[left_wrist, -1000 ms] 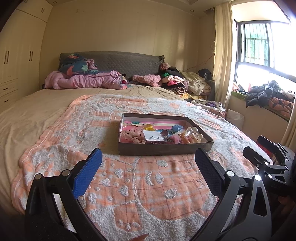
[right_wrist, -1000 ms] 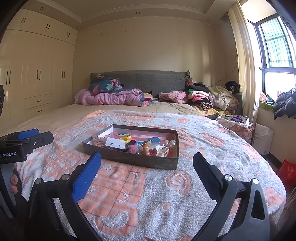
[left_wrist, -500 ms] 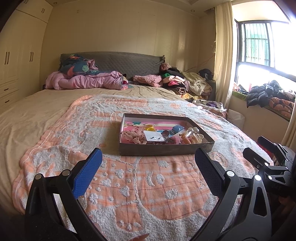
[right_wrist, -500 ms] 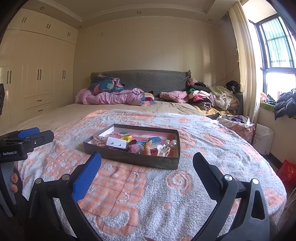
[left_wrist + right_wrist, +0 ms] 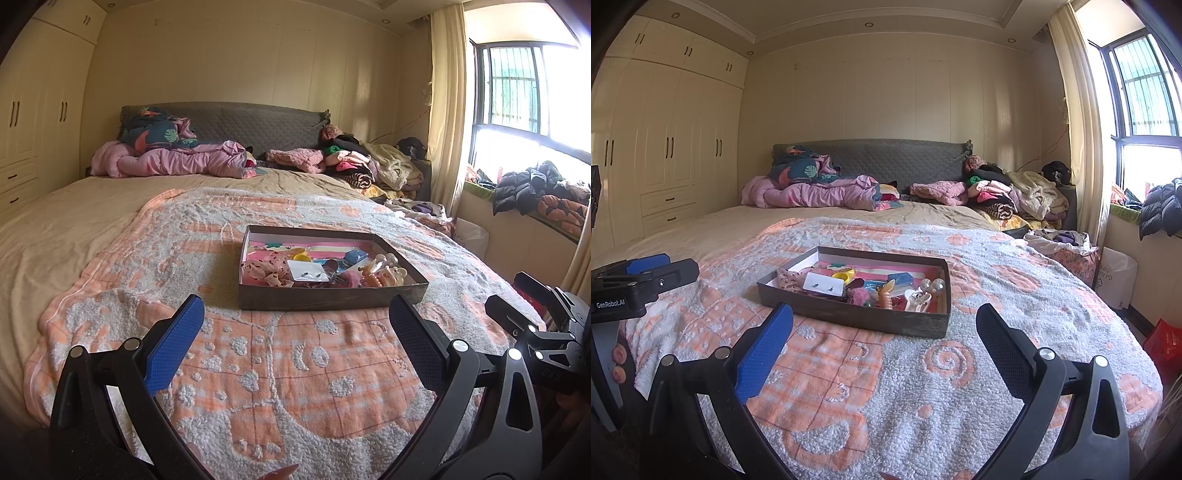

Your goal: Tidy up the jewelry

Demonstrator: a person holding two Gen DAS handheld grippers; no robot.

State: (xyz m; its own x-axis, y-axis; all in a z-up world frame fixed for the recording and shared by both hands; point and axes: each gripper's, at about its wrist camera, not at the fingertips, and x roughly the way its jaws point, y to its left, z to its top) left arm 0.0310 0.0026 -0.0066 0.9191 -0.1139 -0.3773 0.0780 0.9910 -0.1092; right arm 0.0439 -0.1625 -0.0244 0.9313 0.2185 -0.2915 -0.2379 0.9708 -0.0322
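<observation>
Nearest to me, my left gripper [image 5: 295, 332] has its blue-padded fingers [image 5: 173, 347] spread wide with nothing between them, above the fluffy peach-and-white patterned blanket [image 5: 280, 369]. My right gripper [image 5: 884, 332] is likewise released and empty, over the same blanket, just short of the box. Each gripper shows at the edge of the other's view. A little farther ahead, the shallow dark grey cardboard box [image 5: 871, 317] sits flat on the blanket, near the foot of the bed [image 5: 74, 214]. Inside I see jumbled jewellery and hair pieces: a white earring card [image 5: 823, 285], a yellow ring-shaped piece [image 5: 843, 275], a blue block [image 5: 899, 277], two silvery beads [image 5: 932, 284], and cream claw clips [image 5: 388, 273]. Beyond, crumpled pink bedding [image 5: 812, 194] and piled clothes [image 5: 1008, 199] lie against the grey quilted headboard [image 5: 886, 158].
</observation>
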